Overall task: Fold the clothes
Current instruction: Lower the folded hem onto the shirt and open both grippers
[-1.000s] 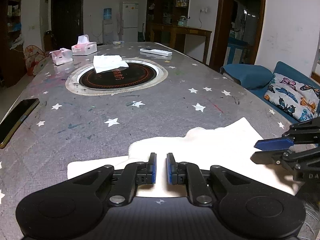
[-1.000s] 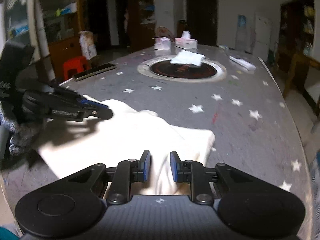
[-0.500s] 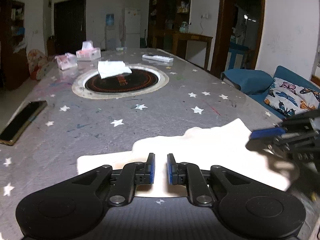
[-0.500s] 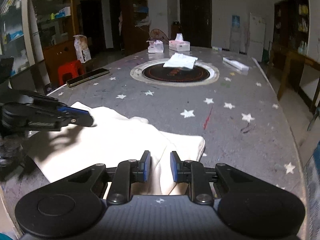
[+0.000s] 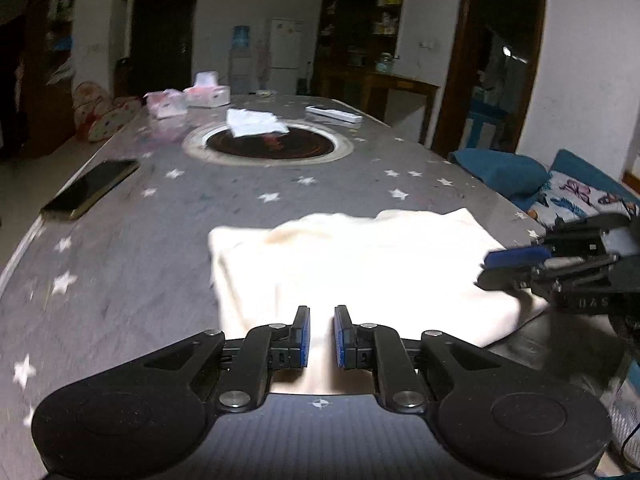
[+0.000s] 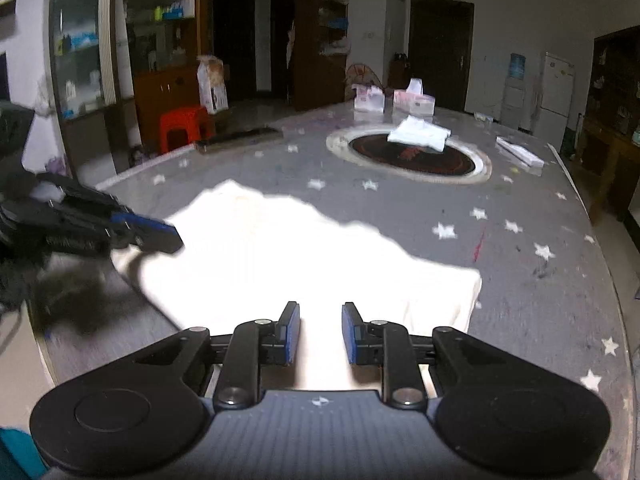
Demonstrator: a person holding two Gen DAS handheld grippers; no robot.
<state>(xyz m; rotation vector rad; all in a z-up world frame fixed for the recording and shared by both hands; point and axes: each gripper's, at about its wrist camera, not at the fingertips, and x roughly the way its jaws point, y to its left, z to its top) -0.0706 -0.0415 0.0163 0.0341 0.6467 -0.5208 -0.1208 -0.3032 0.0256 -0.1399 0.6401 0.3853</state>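
A white garment (image 5: 360,264) was laid on the near end of the starred table (image 5: 160,240), already doubled into a rough rectangle with a soft folded edge toward the table's middle. The left gripper (image 5: 319,336) was held low over the near hem, its jaws parted by a narrow gap with cloth seen through it; nothing was pinched, though the glare on the fabric made it hard to be sure that no edge was caught. The right gripper (image 6: 316,334) was held likewise over its own stretch of the hem, jaws spread wider and clear of the cloth. Both were placed along the same edge, which suited a two-point pickup for carrying that edge over in the next fold. A phone (image 5: 90,190), a folded cloth (image 5: 256,124) on the round hob (image 5: 270,146) and tissue boxes (image 5: 206,94) were kept well apart, at the far end.
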